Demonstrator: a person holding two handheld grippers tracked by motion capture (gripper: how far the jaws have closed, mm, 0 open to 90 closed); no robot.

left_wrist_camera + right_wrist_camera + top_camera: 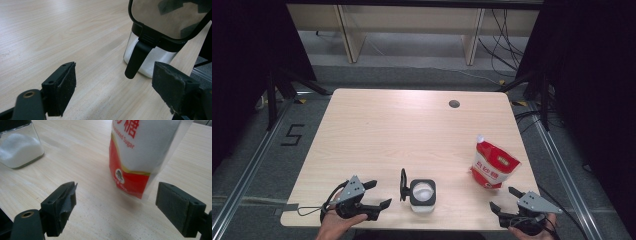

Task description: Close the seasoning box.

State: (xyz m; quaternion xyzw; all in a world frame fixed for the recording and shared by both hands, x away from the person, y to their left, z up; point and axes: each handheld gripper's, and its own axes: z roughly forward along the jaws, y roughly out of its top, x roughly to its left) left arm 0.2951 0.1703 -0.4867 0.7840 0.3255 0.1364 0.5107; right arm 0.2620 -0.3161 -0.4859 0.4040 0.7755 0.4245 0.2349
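Two grippers sit at the near edge of the table (377, 125), one either side of the jar (423, 195), and both are wide open with nothing between their jaws. Left gripper (378, 195) hovers just to the left of the jar, held in the person's left hand (337, 222); in the left gripper view the jar's (150, 57) black lid (170, 17) stands flipped up, its latch hanging down the glass, and white grains fill the lower part. Right gripper (504, 198) waits well to the right of the jar, in the right hand (532, 231). Just beyond it, and farther right of the jar, stands the sugar pouch (493, 165), upright, red and white; the right gripper view shows the pouch (140, 157) dead ahead, "Sugar" printed on it, jaws apart from it. Far across the table from the jar, a dark round hole (454, 104) sits near the back edge.
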